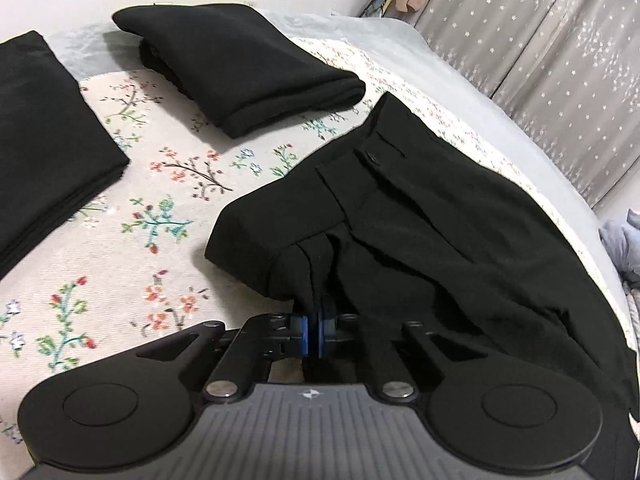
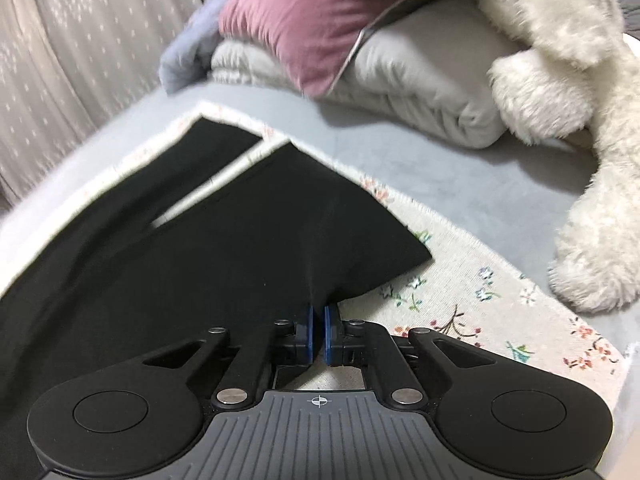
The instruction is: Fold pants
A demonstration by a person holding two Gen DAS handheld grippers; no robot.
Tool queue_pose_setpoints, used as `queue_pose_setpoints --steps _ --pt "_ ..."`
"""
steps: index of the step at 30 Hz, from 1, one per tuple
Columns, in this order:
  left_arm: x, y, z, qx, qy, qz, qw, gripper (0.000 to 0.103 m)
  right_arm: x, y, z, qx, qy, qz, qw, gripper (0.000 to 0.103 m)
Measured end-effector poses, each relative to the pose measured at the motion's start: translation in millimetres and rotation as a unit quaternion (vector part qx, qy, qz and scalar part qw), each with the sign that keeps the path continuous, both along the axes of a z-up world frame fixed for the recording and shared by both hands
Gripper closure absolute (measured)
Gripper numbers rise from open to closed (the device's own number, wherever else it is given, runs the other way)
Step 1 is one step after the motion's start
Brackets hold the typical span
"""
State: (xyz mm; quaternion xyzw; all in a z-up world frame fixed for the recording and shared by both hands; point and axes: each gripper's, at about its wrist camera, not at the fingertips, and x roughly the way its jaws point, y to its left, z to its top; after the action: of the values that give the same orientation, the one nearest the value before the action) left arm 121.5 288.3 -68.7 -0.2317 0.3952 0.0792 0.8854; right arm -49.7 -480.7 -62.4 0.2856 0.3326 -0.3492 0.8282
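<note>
Black pants (image 1: 420,232) lie on a floral mat (image 1: 120,248), waistband and button toward the far side. My left gripper (image 1: 314,334) is shut on a bunched fold of the pants near the waistband. In the right wrist view the two pant legs (image 2: 224,240) spread out over the mat (image 2: 480,312), with a gap between the leg ends at the far side. My right gripper (image 2: 318,336) is shut on the near edge of one leg, and the cloth rises into a pinch between the blue pads.
Two folded black garments lie on the mat, one at the back (image 1: 248,68) and one at the left (image 1: 44,144). A starred curtain (image 1: 560,60) hangs behind the bed. A pink pillow (image 2: 312,28), grey bedding (image 2: 420,80) and a white plush toy (image 2: 580,120) lie beyond the pant legs.
</note>
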Motion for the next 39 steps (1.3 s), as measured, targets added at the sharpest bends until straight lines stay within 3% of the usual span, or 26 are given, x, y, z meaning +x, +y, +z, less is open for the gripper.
queue_pose_setpoints --steps 11,15,17,21,22,23,25,28,31,34,37,39 --pt "-29.9 19.3 29.2 0.016 -0.012 0.007 0.9998 0.094 -7.9 19.4 24.2 -0.017 0.012 0.04 0.999 0.099" --pt "-28.1 33.9 18.2 -0.017 0.004 0.02 0.9996 0.094 -11.2 26.5 28.0 -0.015 0.012 0.053 0.998 0.099" --pt "-21.1 26.5 10.9 0.008 0.03 -0.003 0.9995 0.084 -4.9 25.7 23.3 -0.013 0.033 0.061 0.997 0.097" --pt "-32.7 35.2 20.4 0.01 0.033 0.009 0.9994 0.053 0.4 20.4 18.8 -0.012 0.054 0.062 0.996 0.082" --pt "-37.5 38.5 26.9 0.011 0.029 0.014 0.9994 0.04 -1.5 18.3 20.5 -0.018 0.05 0.056 0.997 0.069" --pt "-42.1 41.0 35.5 0.017 0.024 0.016 0.9994 0.033 -3.6 16.2 23.9 -0.036 0.05 0.047 0.997 0.048" --pt "-41.9 47.5 49.4 0.041 0.022 0.025 0.9986 0.033 -4.9 14.9 31.3 -0.081 0.054 0.038 0.994 0.03" --pt "-39.4 58.8 72.3 0.047 0.009 0.047 0.9978 0.032 4.4 4.2 40.9 -0.118 0.052 0.053 0.99 0.028" --pt "-13.1 54.1 88.8 0.046 -0.009 0.035 0.9983 0.025 32.1 -16.0 41.9 -0.111 0.044 0.075 0.99 0.026" --pt "31.5 23.4 94.1 0.067 -0.009 -0.014 0.9976 0.019 73.3 -27.1 37.5 -0.111 0.042 0.102 0.988 0.026" --pt "87.7 -18.8 87.8 0.102 -0.003 -0.077 0.9918 0.008 116.7 -34.3 23.2 -0.099 0.048 0.15 0.983 0.026" --pt "128.6 -45.5 79.5 0.136 0.009 -0.102 0.9854 0.008 136.7 -41.9 12.9 -0.09 0.059 0.154 0.982 0.026"
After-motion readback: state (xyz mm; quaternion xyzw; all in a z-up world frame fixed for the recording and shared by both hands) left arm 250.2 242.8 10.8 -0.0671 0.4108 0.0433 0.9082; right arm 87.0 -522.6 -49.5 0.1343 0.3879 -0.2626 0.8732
